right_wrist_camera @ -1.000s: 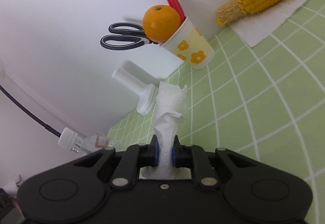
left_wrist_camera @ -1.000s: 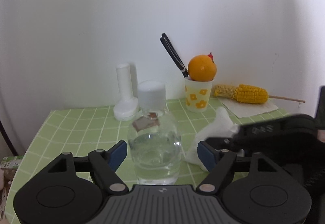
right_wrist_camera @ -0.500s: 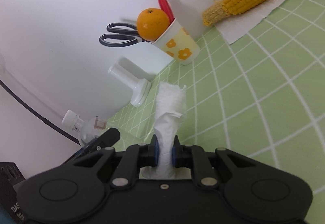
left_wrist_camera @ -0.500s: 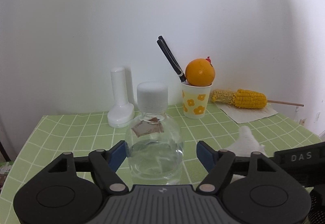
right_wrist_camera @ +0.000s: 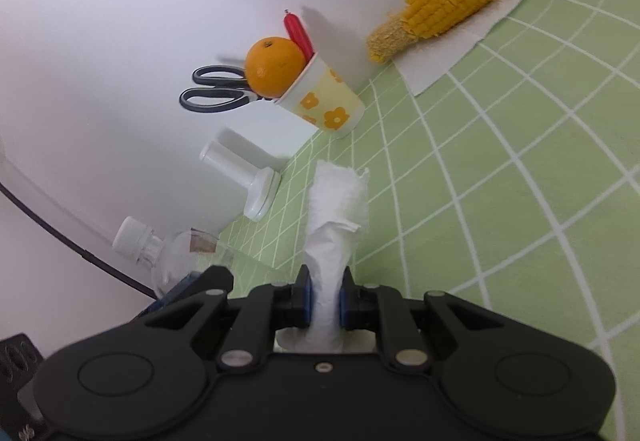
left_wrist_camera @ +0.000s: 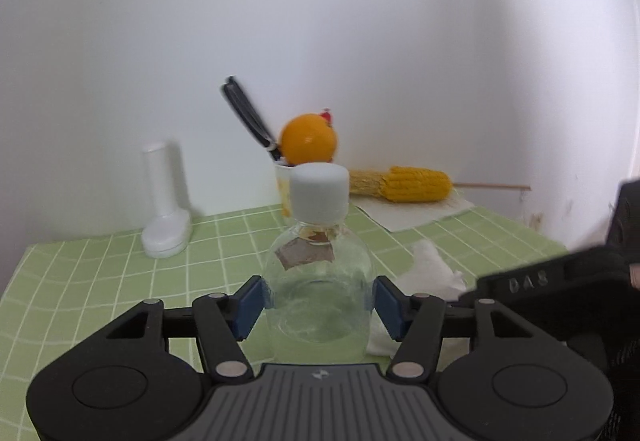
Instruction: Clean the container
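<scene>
So the left gripper has its blue pads right against both sides of a clear glass bottle, low on the round belly. It looks clamped on, though I can't see real squeeze, just contact. The bottle stands upright near the front edge of the green checked tabletop, white cap on, with a scrap of torn label under the neck.

The right gripper is pinched narrow on a rolled wad of white paper towel that sticks out ahead of its fingers. In the left view the towel shows just right of the bottle, near it, not clearly touching.

What could go wrong, imo: smooth rounded glass held low down can spin or slide out of the pads once the towel pushes sideways. And the towel is floppy, so it may just fold over instead of scrubbing, especially on that label residue.

Further back, at the far edge along the wall: a white plastic stand toward the left, a flowered paper cup with scissors and an orange in it, and a half-eaten corn cob on a napkin to the right
</scene>
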A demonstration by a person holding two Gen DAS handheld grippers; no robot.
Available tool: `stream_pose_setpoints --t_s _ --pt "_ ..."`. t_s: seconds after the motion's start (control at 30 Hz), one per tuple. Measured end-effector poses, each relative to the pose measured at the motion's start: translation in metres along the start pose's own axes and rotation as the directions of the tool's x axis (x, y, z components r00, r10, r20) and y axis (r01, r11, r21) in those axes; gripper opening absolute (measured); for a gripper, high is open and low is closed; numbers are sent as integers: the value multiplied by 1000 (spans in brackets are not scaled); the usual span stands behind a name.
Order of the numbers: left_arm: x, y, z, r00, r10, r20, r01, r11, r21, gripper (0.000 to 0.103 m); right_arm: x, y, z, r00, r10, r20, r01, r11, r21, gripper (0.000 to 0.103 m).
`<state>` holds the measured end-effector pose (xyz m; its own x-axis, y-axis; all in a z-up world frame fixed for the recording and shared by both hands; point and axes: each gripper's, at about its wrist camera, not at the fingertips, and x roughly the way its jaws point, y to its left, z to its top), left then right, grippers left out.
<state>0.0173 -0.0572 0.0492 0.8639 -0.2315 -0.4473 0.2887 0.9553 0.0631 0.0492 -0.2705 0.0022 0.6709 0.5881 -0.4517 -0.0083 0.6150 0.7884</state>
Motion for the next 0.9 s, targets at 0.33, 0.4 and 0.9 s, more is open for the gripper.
stream_pose_setpoints --t_s 0.33,0.4,0.9 --pt "-9 9 -7 999 15 -30 -13 999 50 74 3 -4 0 1000 19 -10 -19 1000 12 14" --pt "-15 12 -9 999 25 -35 -23 998 62 75 3 -4 0 1000 26 -14 -26 1000 11 14" --pt "-24 47 -17 987 147 -70 -147 989 17 81 9 -3 -3 997 61 -36 -60 998 13 14"
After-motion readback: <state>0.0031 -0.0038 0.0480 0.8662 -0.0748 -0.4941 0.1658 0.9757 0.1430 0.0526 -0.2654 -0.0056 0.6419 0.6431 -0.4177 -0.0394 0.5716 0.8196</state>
